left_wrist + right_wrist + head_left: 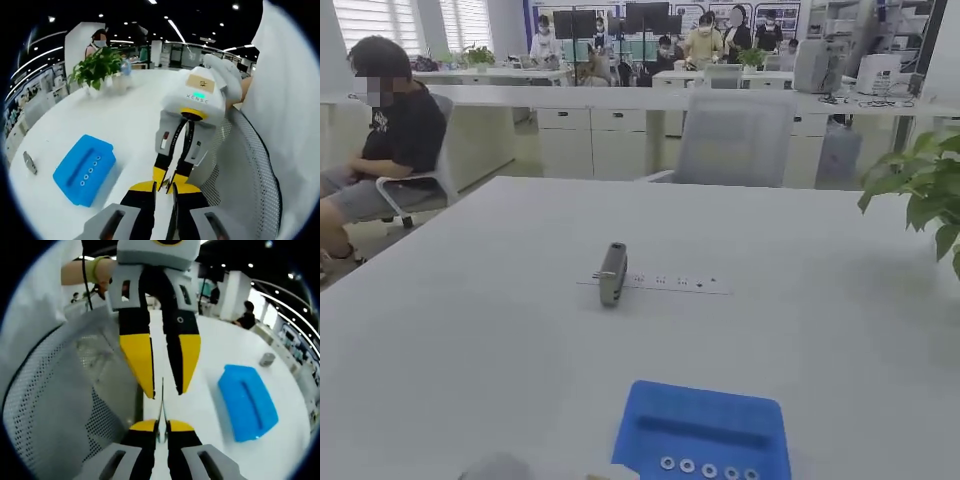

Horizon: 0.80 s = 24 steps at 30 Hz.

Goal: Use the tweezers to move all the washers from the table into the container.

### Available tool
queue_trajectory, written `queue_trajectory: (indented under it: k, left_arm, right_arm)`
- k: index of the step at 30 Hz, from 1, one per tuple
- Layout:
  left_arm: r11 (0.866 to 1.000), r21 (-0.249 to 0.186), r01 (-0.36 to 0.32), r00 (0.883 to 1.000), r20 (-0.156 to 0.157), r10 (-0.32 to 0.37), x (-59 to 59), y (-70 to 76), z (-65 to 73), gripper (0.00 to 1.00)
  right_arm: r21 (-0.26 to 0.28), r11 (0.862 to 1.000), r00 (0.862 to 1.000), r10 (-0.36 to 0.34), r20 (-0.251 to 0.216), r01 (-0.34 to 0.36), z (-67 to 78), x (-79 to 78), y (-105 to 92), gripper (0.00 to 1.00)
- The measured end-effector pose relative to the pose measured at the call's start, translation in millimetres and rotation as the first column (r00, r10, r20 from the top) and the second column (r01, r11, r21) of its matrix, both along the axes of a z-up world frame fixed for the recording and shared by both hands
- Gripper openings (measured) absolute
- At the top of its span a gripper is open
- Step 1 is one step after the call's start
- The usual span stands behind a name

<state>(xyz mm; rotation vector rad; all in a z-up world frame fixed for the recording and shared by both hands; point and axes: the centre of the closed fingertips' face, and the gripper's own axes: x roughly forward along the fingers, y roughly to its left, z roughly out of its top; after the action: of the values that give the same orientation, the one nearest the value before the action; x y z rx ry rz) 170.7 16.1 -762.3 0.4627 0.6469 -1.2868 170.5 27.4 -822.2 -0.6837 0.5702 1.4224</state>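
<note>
Right tool (161, 426): clenched on the tweezers (162, 405), a thin metal pair rising from between its yellow-tipped jaws.

Left tool (166, 391): released. It faces the right tool tip to tip, and its jaws stand apart. The tweezers' point sits in the gap between them, touching neither jaw as far as the right gripper view shows.

Both tools are held at the near edge of the white worktop (520, 330), just beside a mesh chair back (60, 390).

Washers (709, 470): 5 counted, lying in 1 row on the top face of the blue tray (705, 420), along its near edge beside a long recess. The tray lies flat on the worktop, well apart from both tools.

Other items: a grey block (612, 273) stands at the left end of a socket strip (675, 283) set into the worktop beyond the tray. A leafy plant (920, 185) is at the right. A person sits on a chair at the far left.
</note>
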Motion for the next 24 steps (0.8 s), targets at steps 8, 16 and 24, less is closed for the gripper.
queue_trajectory:
  k: [8,16,24]
  left_arm:
    - [0.999,0.042,0.035,0.998,0.048,-0.037,2.3,1.0,1.0,0.0]
    - [0.996,0.073,0.05,0.994,0.092,-0.056,4.2,3.8,-2.3,0.0]
    - [0.982,0.177,0.058,0.994,0.082,-0.074,10.7,21.3,-27.3,0.0]
  right_arm:
    - [-0.036,0.999,0.999,0.025,0.041,-0.023,-0.4,3.4,-0.9,0.04]
    - [-0.043,0.999,0.999,0.003,0.034,-0.001,-1.7,6.7,-4.8,0.04]
    - [0.031,0.994,0.993,-0.1,-0.065,0.102,-9.9,15.4,-1.6,0.06]
